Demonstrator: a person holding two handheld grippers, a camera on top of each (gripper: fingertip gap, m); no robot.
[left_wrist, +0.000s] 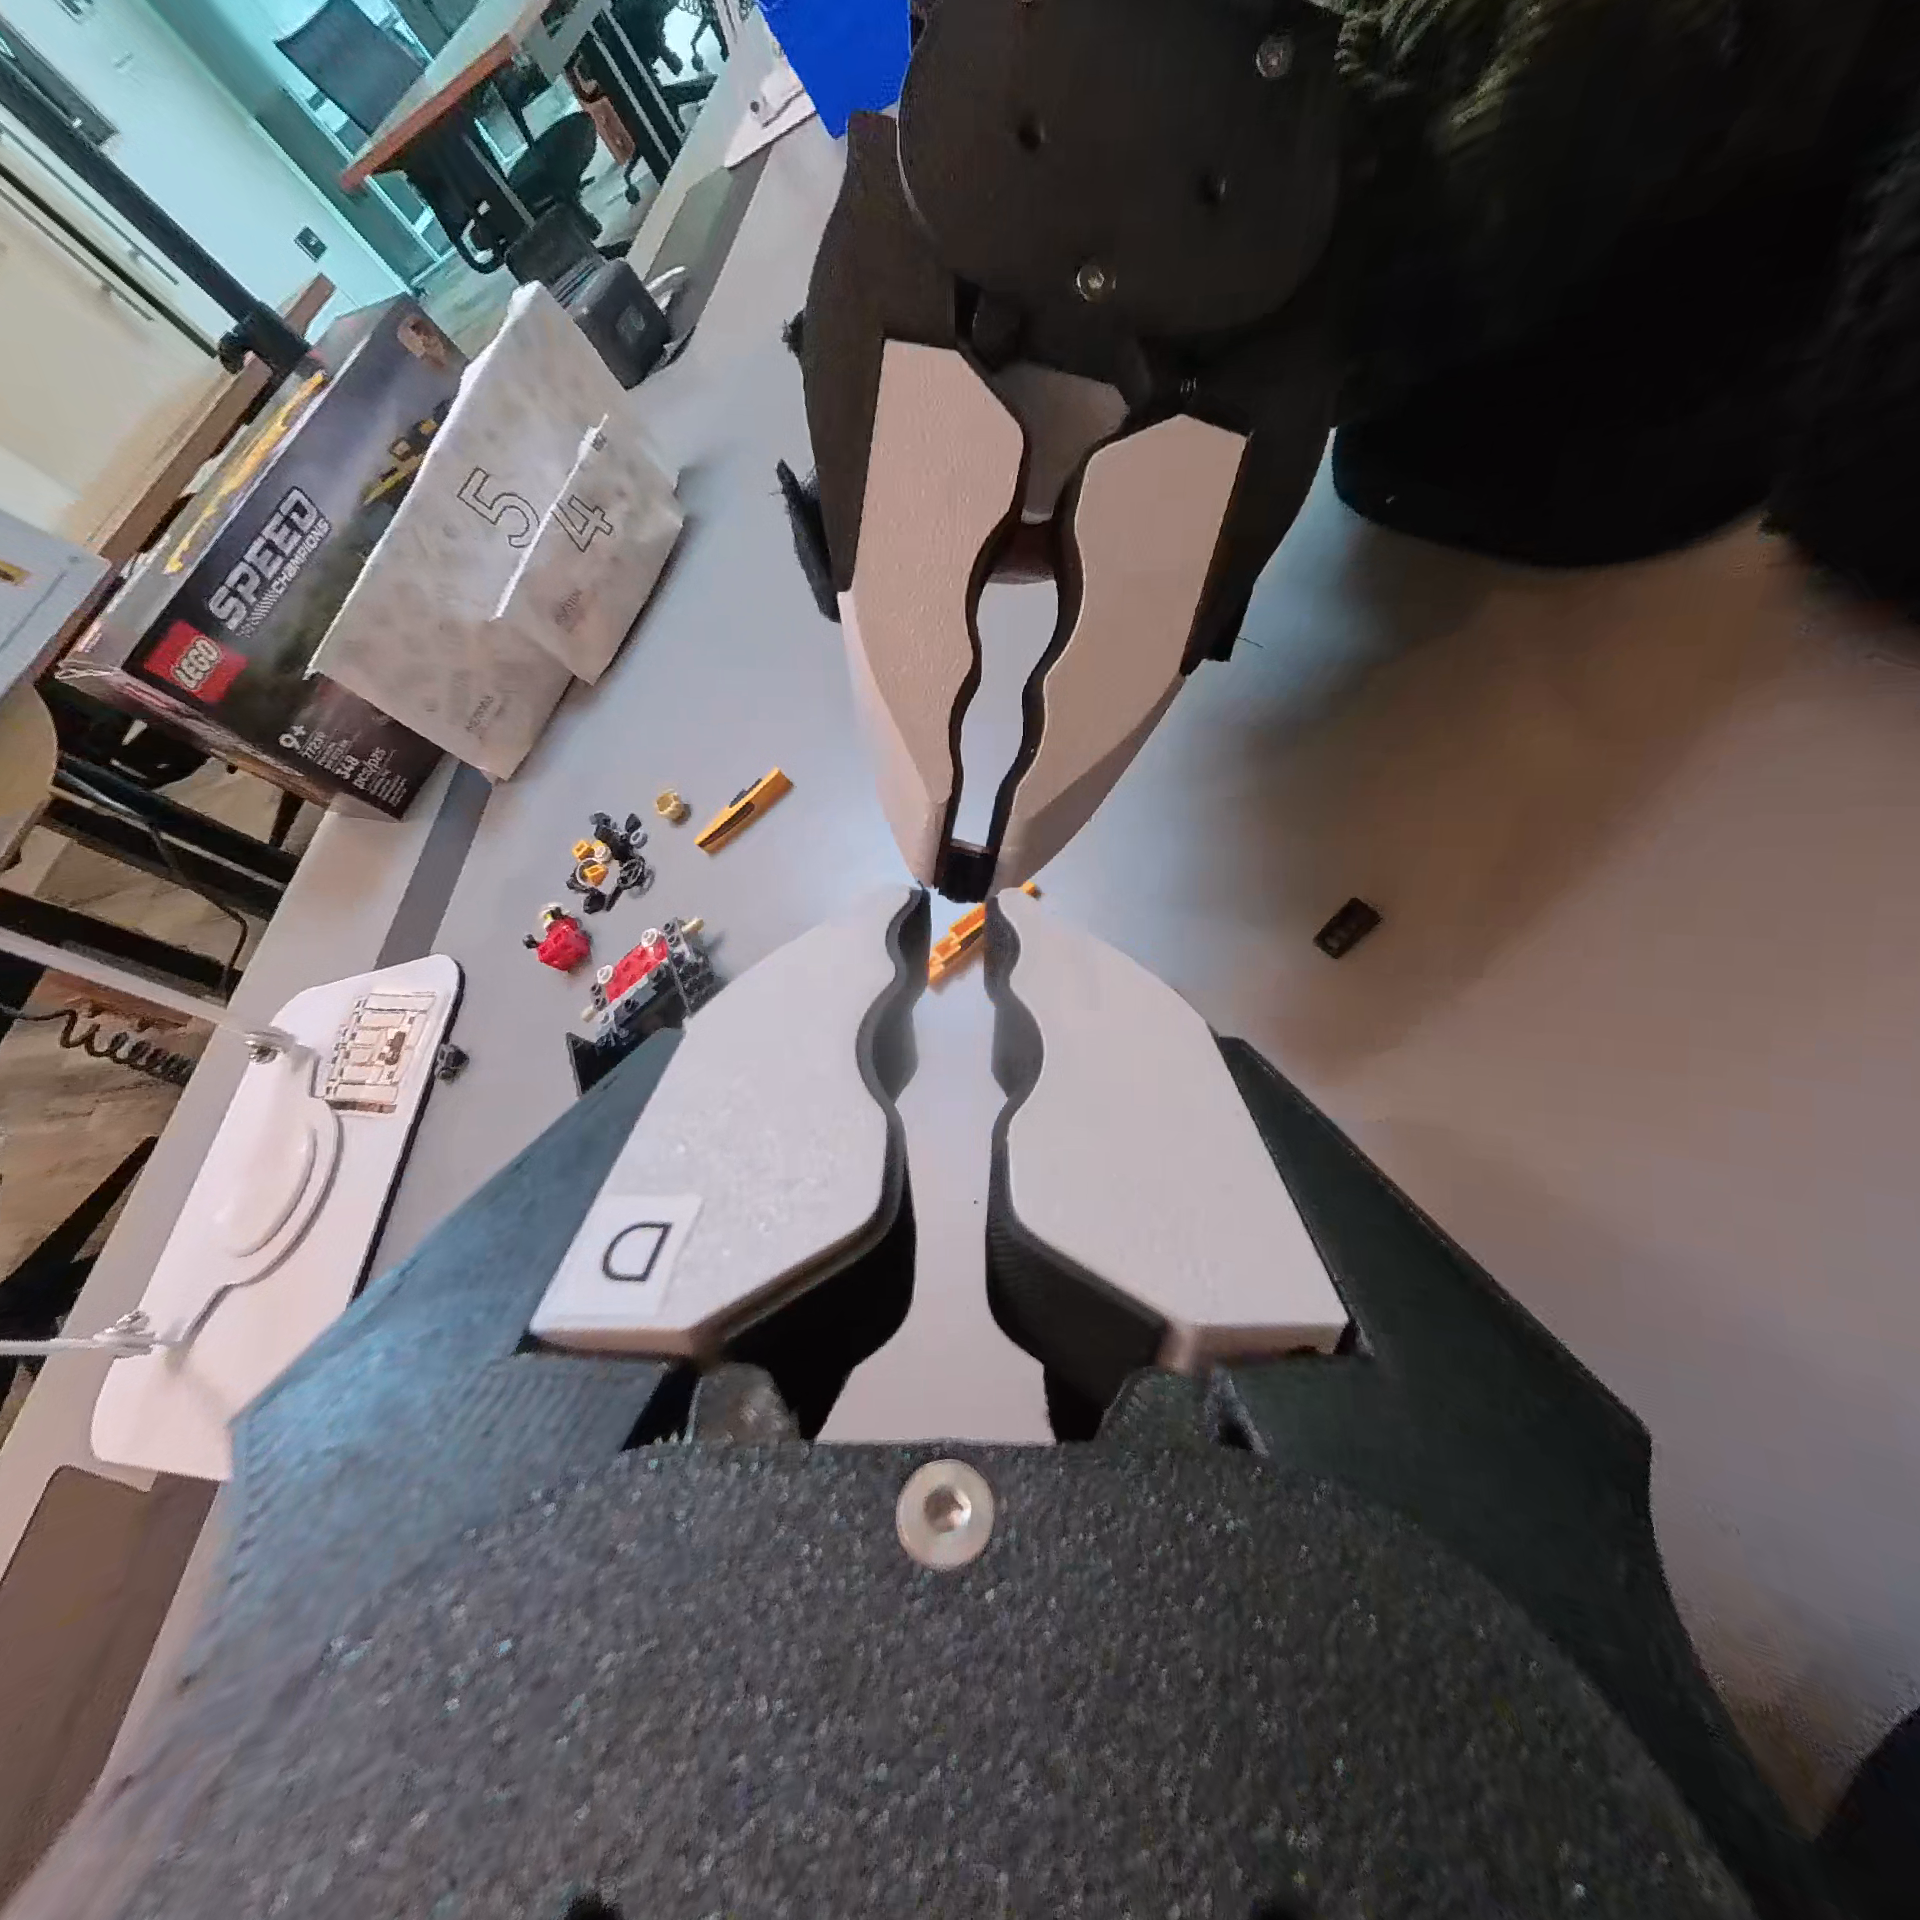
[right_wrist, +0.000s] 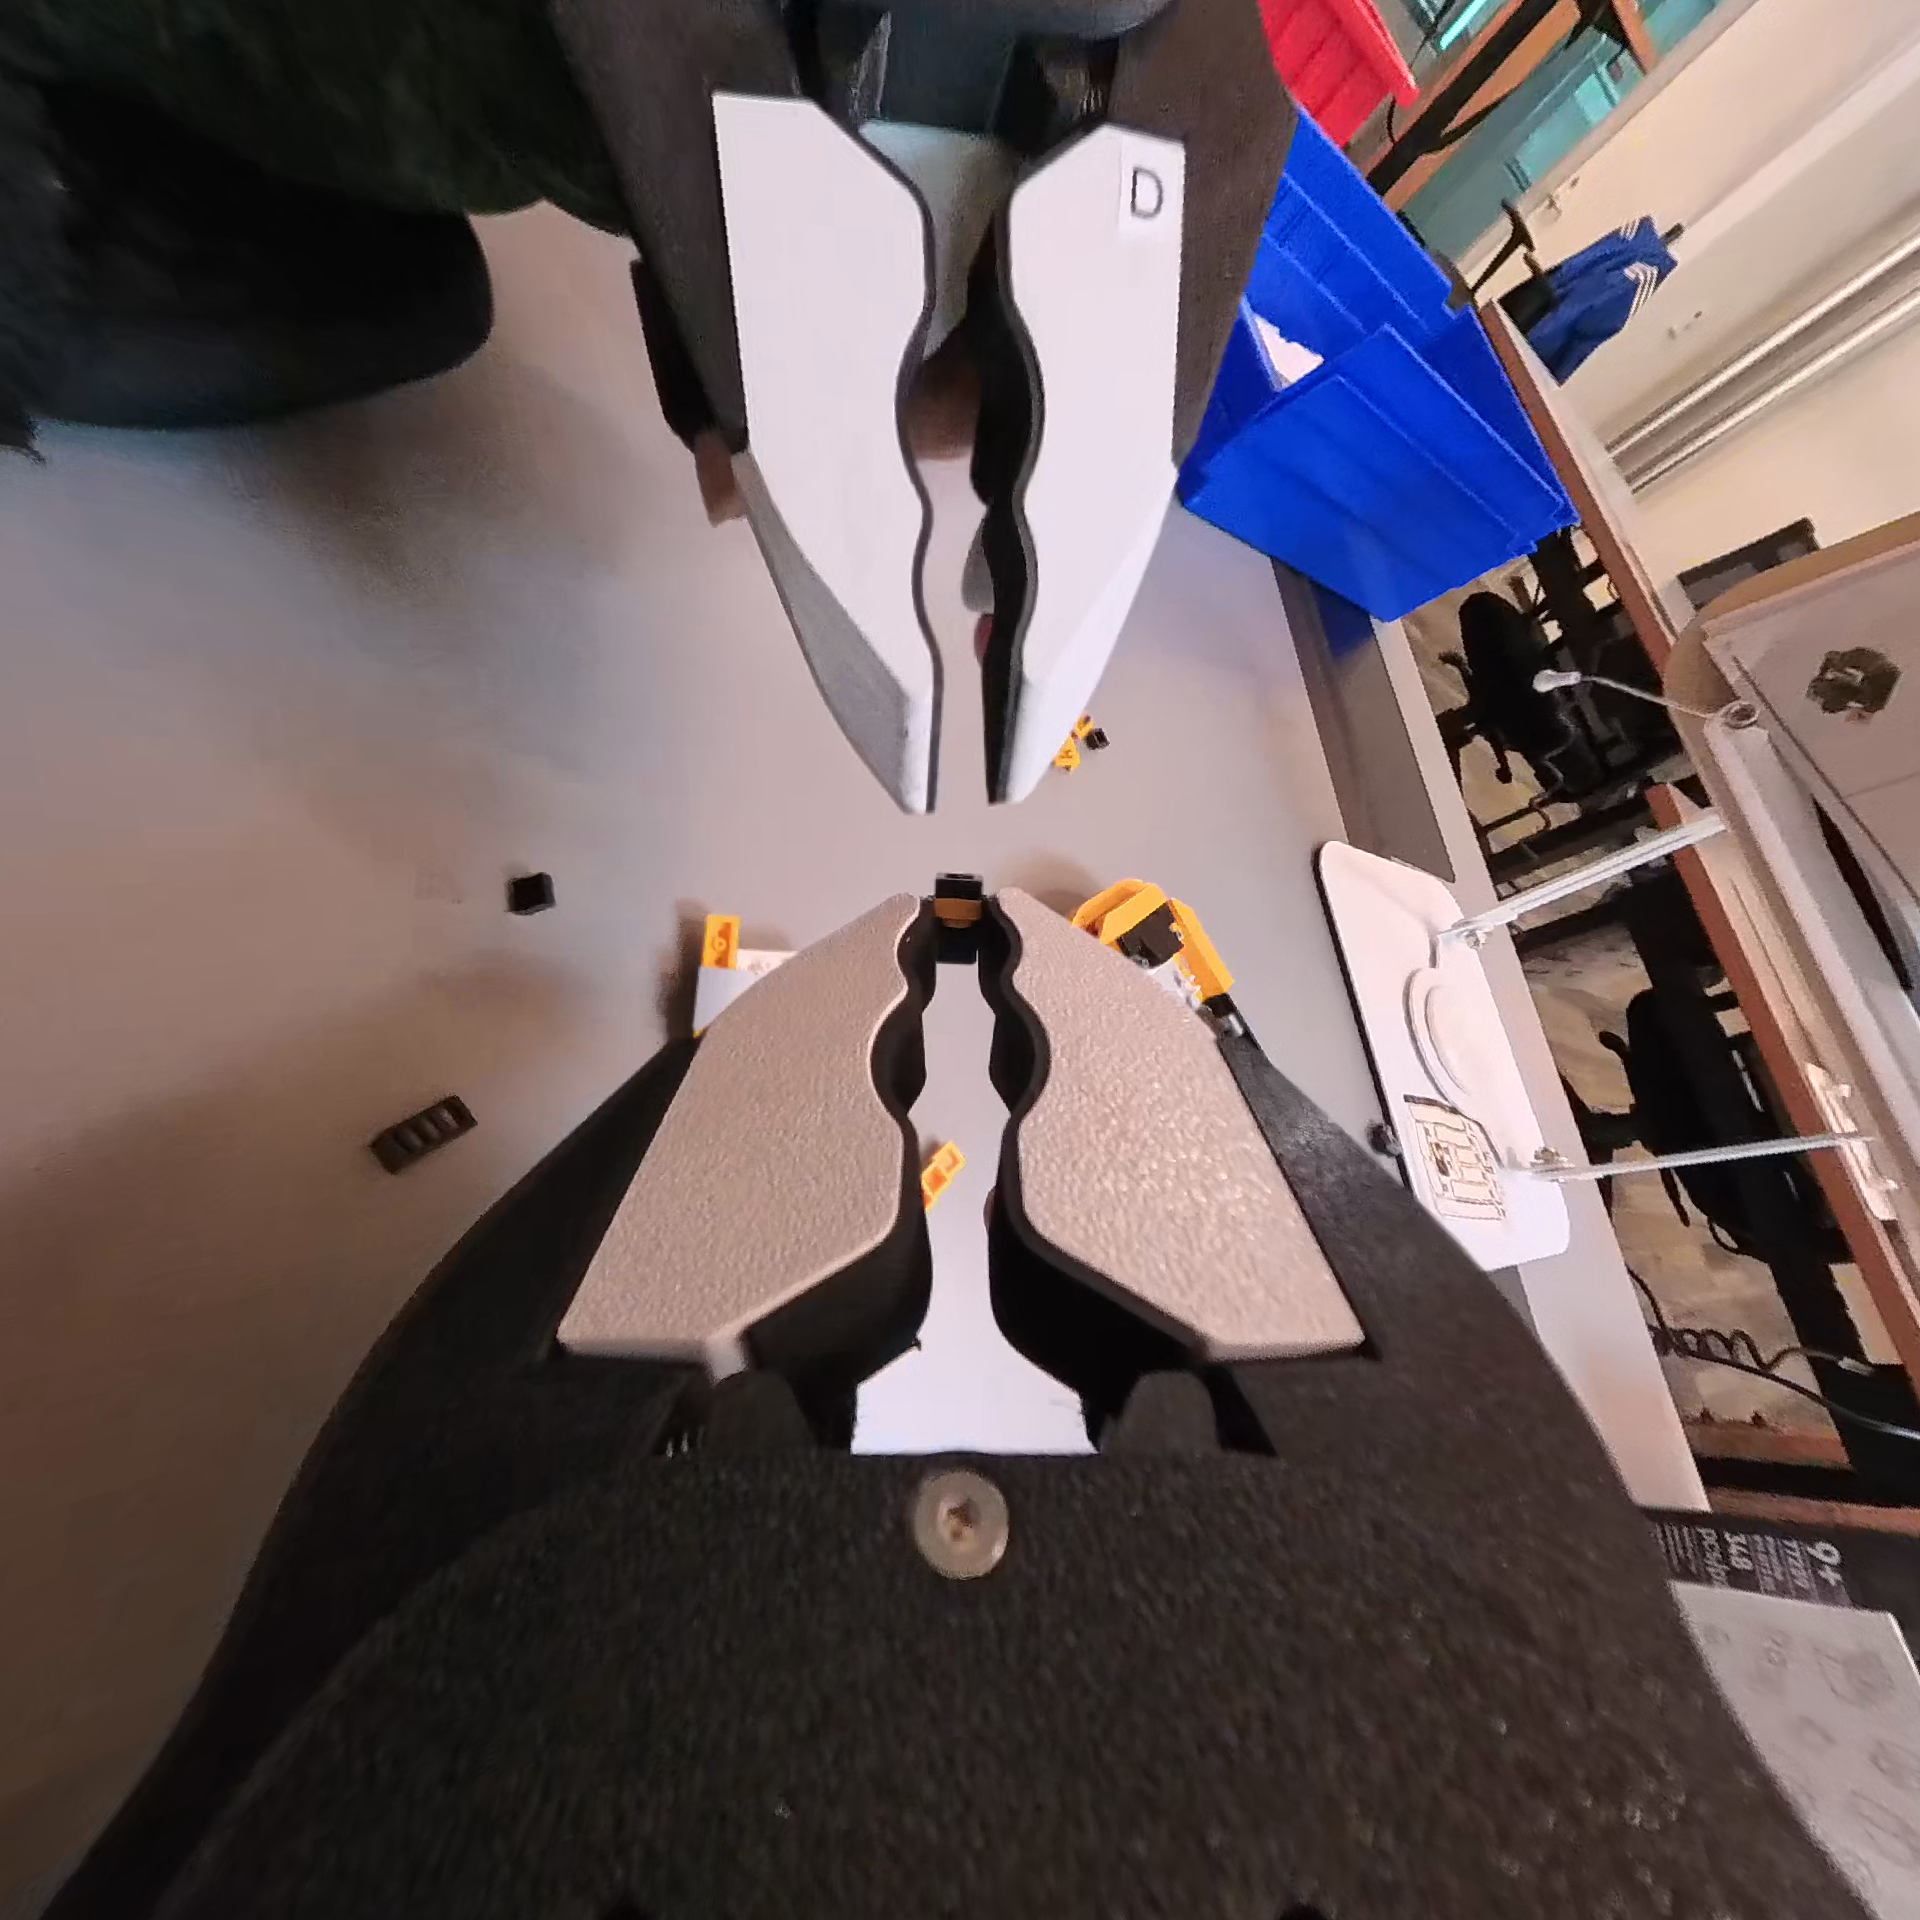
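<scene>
R gripper (right_wrist: 958, 920) pinches small black brick stack w/ tan piece (right_wrist: 958, 914) at fingertips, tip-to-tip w/ L gripper (left_wrist: 956, 920), slightly open & holding nothing, over grey table (left_wrist: 1455, 831); loose bricks (left_wrist: 613, 862) far left.

Office: desks (left_wrist: 436, 125), swivel chairs (right_wrist: 1507, 665)

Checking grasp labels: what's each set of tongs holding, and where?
Right tongs: small black-and-tan brick stack, pinched at its sides by the fingertips. Left tongs: nothing, slightly open.
</scene>
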